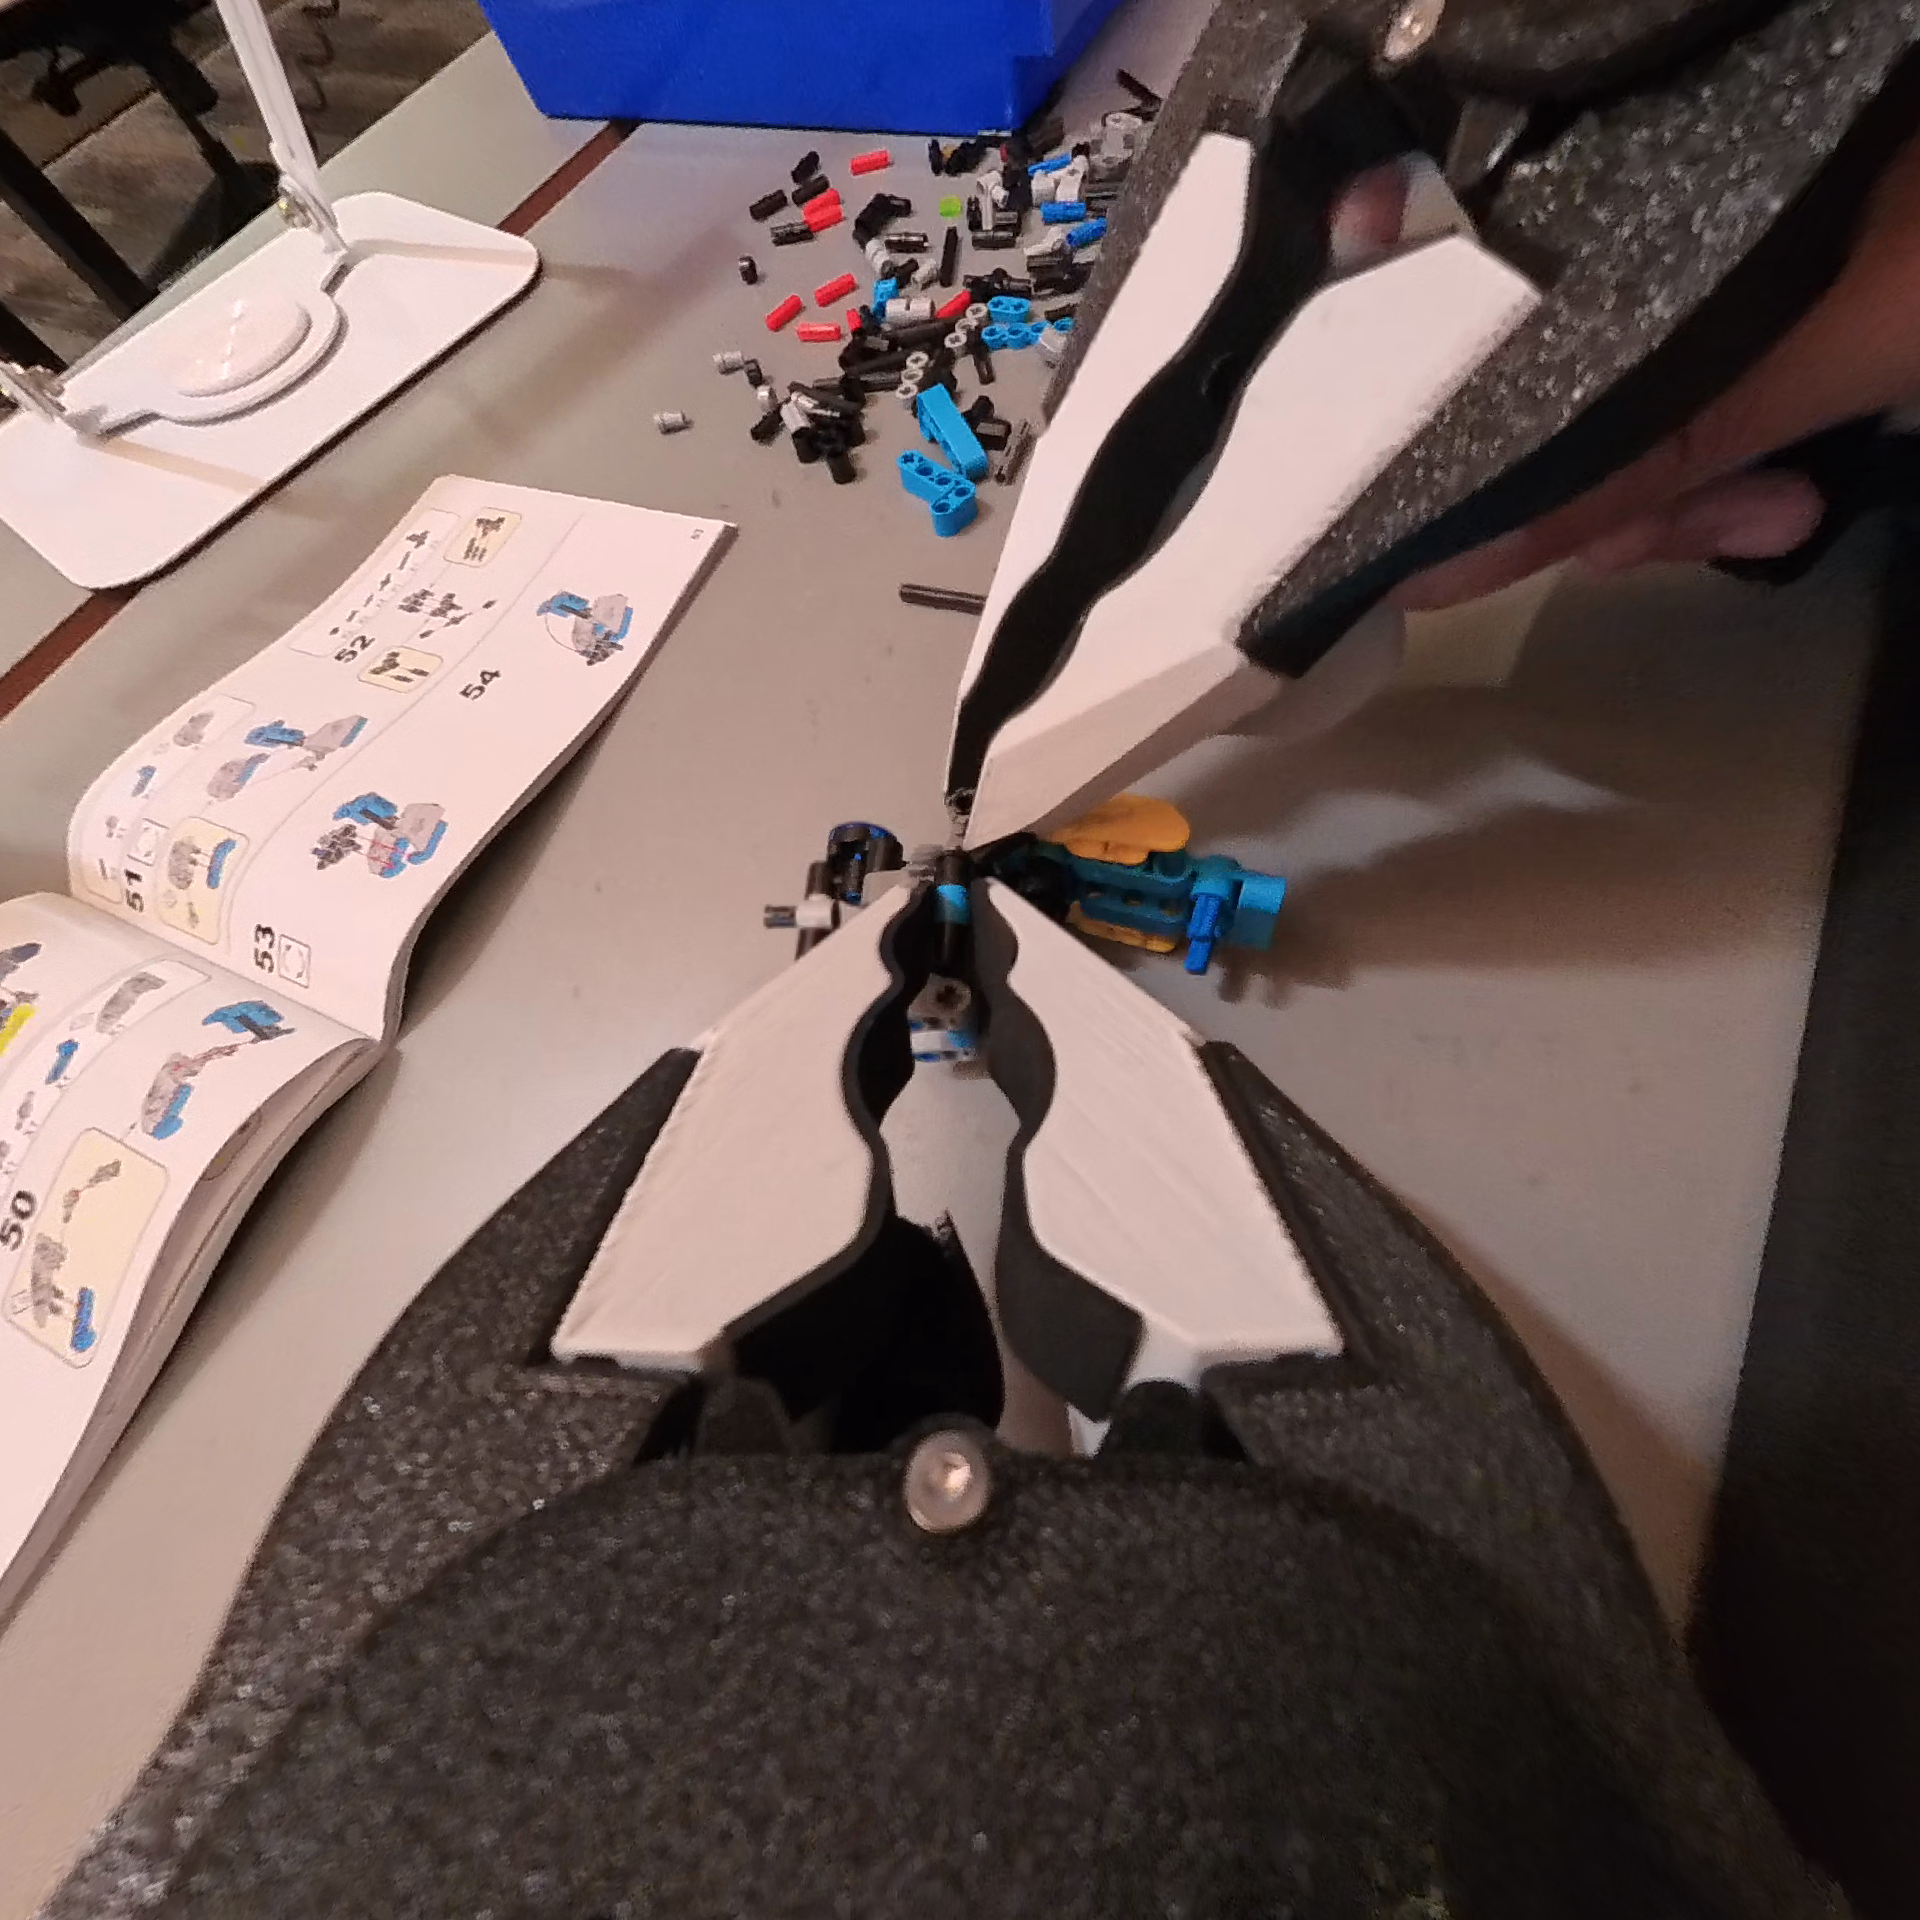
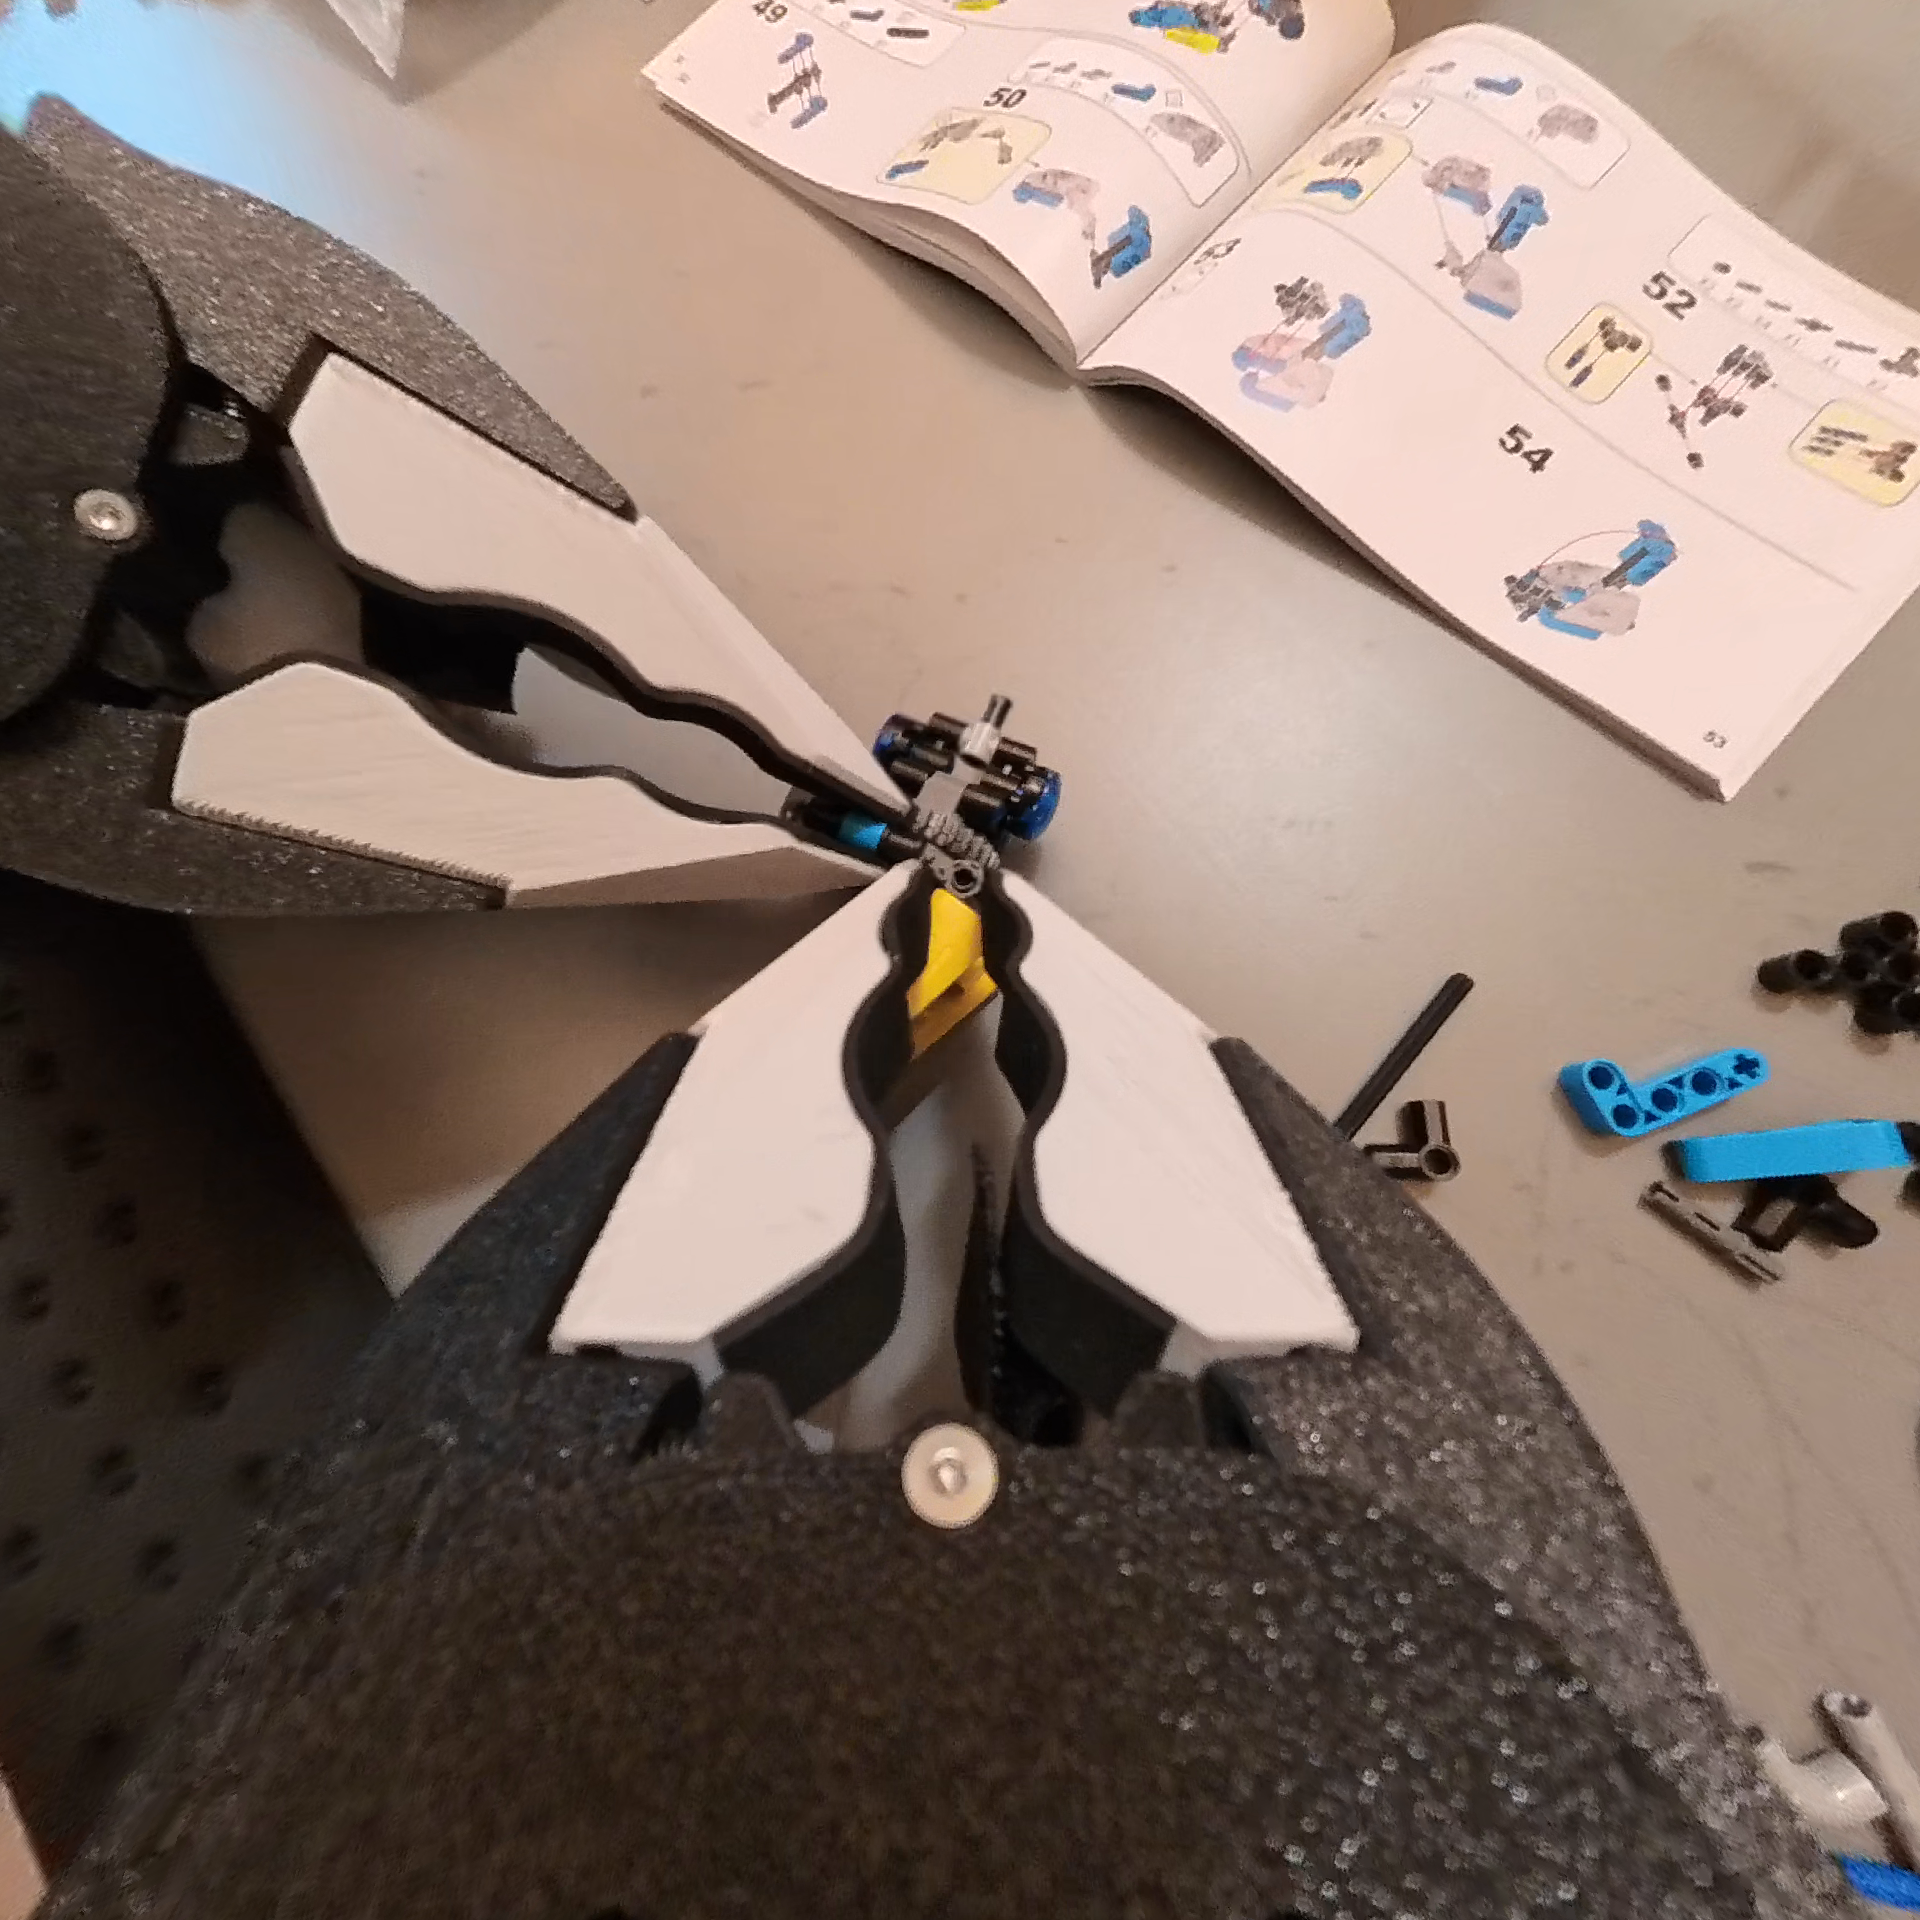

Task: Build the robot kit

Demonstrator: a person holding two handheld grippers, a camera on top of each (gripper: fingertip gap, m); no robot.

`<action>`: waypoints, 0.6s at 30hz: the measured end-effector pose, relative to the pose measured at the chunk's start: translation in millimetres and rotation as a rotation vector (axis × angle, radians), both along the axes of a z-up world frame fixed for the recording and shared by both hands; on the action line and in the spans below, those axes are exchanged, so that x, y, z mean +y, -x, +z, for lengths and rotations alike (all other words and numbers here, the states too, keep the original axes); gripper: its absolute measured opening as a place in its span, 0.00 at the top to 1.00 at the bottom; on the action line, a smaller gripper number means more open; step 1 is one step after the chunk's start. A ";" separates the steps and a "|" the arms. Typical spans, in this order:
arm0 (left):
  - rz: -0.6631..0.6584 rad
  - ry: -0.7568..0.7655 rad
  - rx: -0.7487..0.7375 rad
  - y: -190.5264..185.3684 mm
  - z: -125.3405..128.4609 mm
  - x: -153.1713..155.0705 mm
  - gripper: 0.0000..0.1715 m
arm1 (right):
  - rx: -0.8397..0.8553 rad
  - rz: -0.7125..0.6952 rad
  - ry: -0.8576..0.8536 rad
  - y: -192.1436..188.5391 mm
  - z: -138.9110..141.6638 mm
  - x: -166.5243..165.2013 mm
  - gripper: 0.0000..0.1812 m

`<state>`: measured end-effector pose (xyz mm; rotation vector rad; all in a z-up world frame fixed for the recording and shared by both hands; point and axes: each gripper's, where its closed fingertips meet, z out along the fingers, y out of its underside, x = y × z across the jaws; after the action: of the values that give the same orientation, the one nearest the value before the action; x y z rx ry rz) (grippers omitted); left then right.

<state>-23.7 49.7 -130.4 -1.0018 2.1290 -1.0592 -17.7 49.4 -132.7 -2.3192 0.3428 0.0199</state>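
Left wrist view: left gripper (image 1: pixel 943 904) and right gripper (image 1: pixel 961 816) jaws both clamped on small rigid, light plastic brick assembly (image 1: pixel 1164 894), gripped at its pin ends above table (image 1: pixel 623 831).

Both the left gripper (image 1: pixel 948 883) and the right gripper (image 2: pixel 951 871) have speckled black shells, white wedge-shaped fingers (image 1: pixel 774 1143) with wavy black inner pads, and a silver screw (image 1: pixel 943 1488) near the hinge.

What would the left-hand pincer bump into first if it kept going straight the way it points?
The left gripper is already shut on the small black, blue and yellow toy-brick assembly. Straight ahead, tip to tip, is the right gripper, which grips the same assembly; it would probably meet that first, though depth is unclear.
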 end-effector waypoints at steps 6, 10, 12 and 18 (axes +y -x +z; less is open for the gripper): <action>-0.092 0.013 -0.008 1.9 -0.9 -0.8 0.96 | 0.015 0.118 -0.074 0.5 0.4 -2.0 0.93; -0.092 0.009 -0.009 2.1 -1.0 -1.6 0.96 | 0.004 0.154 -0.095 2.8 1.0 -5.1 0.92; -0.093 0.003 -0.012 2.2 -1.0 -1.8 0.96 | -0.051 0.157 -0.092 2.4 1.7 -4.3 0.92; -0.091 0.023 0.000 1.9 -1.1 -0.8 0.96 | -0.080 0.120 -0.085 -3.3 1.4 -5.1 0.89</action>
<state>-25.6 48.9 -131.4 -0.9229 2.1845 -1.1296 -14.4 44.4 -131.3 -2.2461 0.1598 0.0010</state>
